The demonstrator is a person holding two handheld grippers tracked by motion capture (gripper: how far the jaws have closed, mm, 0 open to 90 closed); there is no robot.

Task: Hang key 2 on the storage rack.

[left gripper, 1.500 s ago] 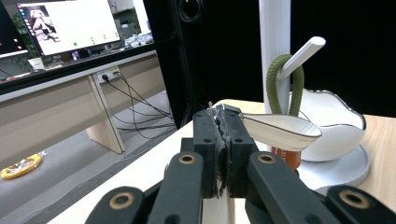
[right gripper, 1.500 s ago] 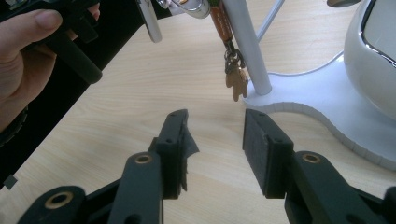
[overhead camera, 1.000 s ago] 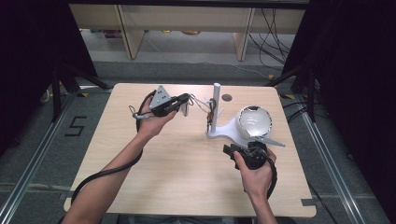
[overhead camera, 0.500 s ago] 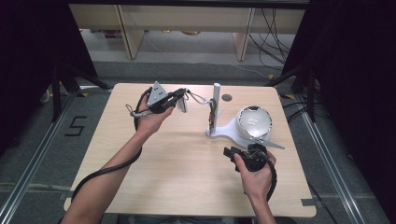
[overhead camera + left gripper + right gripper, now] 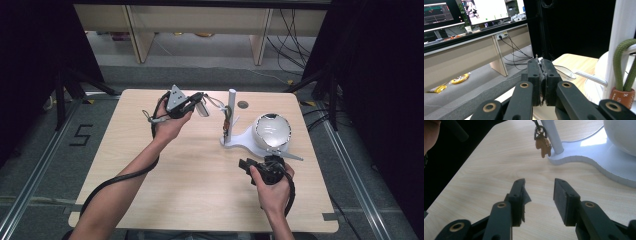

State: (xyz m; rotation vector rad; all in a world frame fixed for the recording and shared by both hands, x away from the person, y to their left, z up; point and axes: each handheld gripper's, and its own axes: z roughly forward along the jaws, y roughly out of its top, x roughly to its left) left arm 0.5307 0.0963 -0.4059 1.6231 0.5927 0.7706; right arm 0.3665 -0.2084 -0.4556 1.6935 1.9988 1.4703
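I see the stand (image 5: 240, 139) right of the surface's (image 5: 150, 200) middle, its post (image 5: 232, 107) at the left end and the globe (image 5: 272, 131) on its right end. My left gripper (image 5: 197, 102) sits left of the post; my right gripper (image 5: 250, 165) lies just before the stand's base.

From above your side of the table (image 5: 150, 200), the high view looks forward and down over the whole top. Your left gripper view rides raised, facing level past the white post (image 5: 621, 37) toward desks and monitors (image 5: 464, 12). Your right gripper view skims low and close over the wood, sharing the white stand (image 5: 599, 157) with both others.
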